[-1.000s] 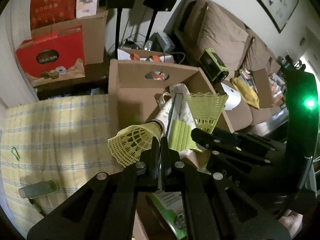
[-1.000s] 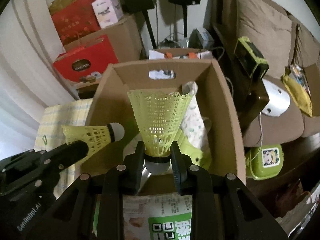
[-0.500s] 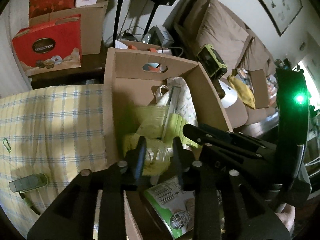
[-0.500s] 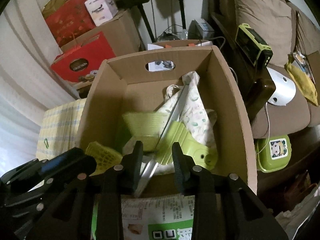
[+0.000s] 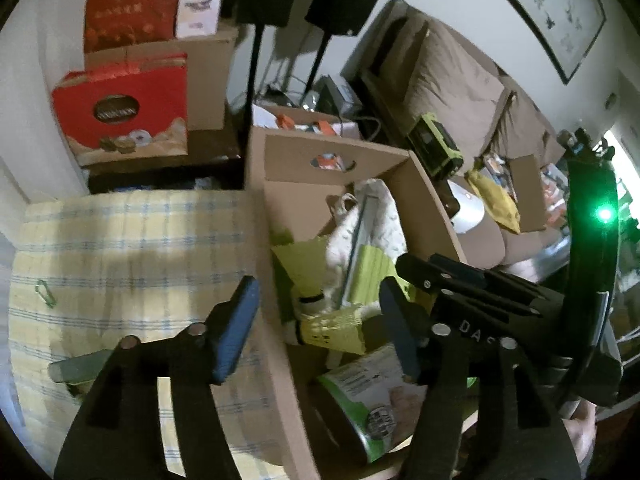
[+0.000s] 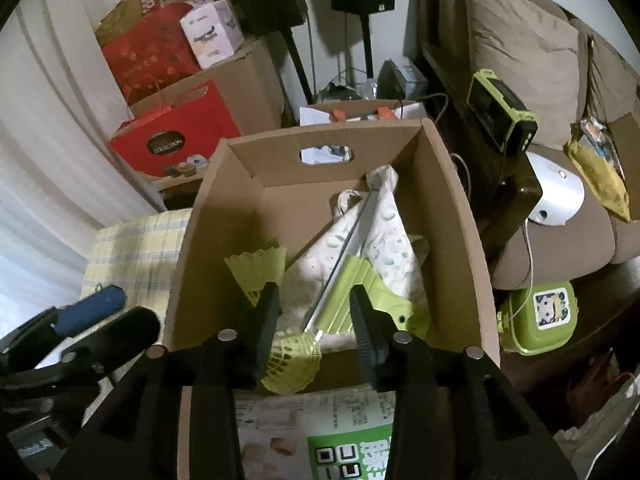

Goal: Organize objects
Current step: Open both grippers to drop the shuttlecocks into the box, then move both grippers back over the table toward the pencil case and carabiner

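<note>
Yellow-green shuttlecocks [image 6: 256,270] in the cardboard box [image 6: 452,240] look featherlight and crushable; I'd pinch the cork base. Left gripper [image 5: 320,322] and right gripper [image 6: 314,330] gape empty.

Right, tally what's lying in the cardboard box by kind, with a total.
Shuttlecocks: 2
Patterned cloth bag: 1
Green plastic tool with metal rod: 1
Green printed packet: 1
Total: 5 in the cardboard box

Red gift box [image 6: 170,146], tissue box [image 6: 210,34] on cartons, brown sofa [image 6: 520,52] — green lunchbox [image 6: 538,318] beside it, framed picture [image 5: 548,8]
</note>
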Available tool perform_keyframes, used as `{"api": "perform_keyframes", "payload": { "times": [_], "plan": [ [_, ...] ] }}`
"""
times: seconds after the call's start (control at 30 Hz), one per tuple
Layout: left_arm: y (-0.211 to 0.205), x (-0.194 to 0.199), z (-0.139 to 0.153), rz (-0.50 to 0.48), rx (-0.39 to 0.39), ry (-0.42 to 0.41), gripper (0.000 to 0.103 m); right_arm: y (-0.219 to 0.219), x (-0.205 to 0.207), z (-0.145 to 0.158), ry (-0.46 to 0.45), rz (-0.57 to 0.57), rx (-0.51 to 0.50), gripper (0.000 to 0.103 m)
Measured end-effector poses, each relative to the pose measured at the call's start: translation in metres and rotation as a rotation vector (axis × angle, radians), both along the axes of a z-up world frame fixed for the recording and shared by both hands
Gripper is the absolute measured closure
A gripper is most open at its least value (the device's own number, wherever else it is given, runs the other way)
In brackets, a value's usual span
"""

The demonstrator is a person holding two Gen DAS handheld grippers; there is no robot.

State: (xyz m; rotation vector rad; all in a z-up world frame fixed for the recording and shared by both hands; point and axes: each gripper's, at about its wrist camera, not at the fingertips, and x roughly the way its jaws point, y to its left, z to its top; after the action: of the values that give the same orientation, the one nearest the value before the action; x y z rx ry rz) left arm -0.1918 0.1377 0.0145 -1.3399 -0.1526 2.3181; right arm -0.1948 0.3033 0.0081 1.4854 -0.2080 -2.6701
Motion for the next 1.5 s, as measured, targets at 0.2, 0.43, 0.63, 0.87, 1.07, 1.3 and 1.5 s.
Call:
{"api": "perform_keyframes", "payload": {
  "times": [0.2,0.43,0.63,0.87,1.07,1.3,1.5],
  "plan": [
    [-0.019,0.005,0.01,0.047,-0.04,0.063,0.028,-0.005,0.002,0.007,0.029,-0.01,0.017,0.026],
    [-0.041,0.006,0.013,0.101,-0.076,0.086,0.005,-0.018,0.009,0.019,0.066,0.001,0.065,0.022],
    [-0.065,0.009,0.014,0.145,-0.121,0.119,0.0,-0.031,0.012,0.025,0.083,0.021,0.055,0.017],
    [-0.083,0.017,0.02,0.178,-0.19,0.17,0.0,-0.048,0.018,0.031,0.113,0.04,0.061,0.01],
    [-0.101,0.022,0.022,0.216,-0.218,0.197,0.0,-0.069,0.025,0.037,0.145,0.068,0.097,0.003],
    [-0.129,0.022,0.018,0.261,-0.215,0.187,0.0,-0.095,0.029,0.041,0.153,0.108,0.111,0.0],
    [-0.161,0.022,0.019,0.297,-0.213,0.182,0.0,-0.117,0.025,0.038,0.135,0.148,0.076,0.0]
  ]
}}
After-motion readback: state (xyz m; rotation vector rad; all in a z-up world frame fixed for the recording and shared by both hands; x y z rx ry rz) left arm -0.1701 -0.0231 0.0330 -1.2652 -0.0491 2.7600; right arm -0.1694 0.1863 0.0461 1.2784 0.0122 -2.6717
